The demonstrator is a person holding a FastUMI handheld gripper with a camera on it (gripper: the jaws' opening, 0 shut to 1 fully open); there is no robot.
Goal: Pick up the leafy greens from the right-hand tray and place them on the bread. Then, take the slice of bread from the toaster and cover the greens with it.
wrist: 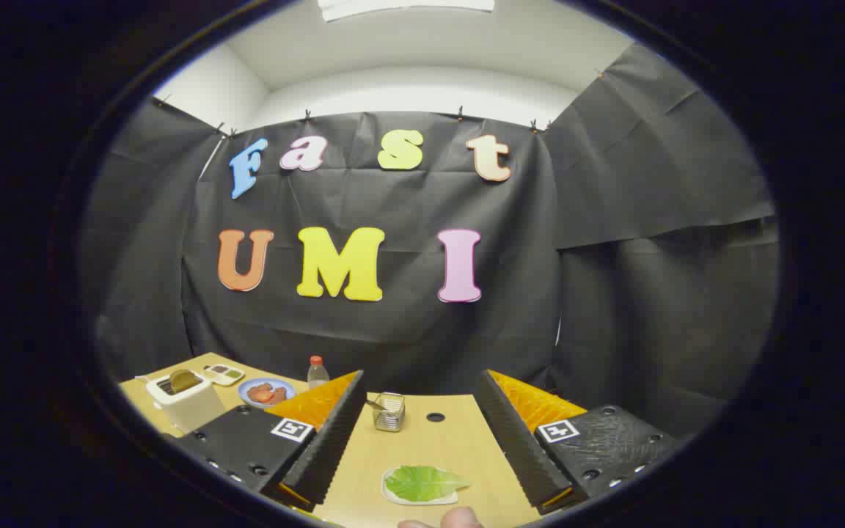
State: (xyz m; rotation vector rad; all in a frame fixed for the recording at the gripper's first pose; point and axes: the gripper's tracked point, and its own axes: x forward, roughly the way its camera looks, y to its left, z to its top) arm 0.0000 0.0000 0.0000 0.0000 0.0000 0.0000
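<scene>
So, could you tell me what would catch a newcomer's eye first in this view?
Most striking is the green leaf lying on a slice of bread on the wooden table, between the fingers of the open hand-held gripper. Beyond the fingers stands a small wire holder; off to the left a white toaster holds a bread slice, near a blue plate and a bottle.

So there's just the one cam, a fisheye riding on the gripper (422, 440), looking forward along its two spread-apart fingers. It sits low and close over the bench (459, 447), aimed toward the far edge and the booth's black cloth wall beyond, ceiling visible too.
</scene>
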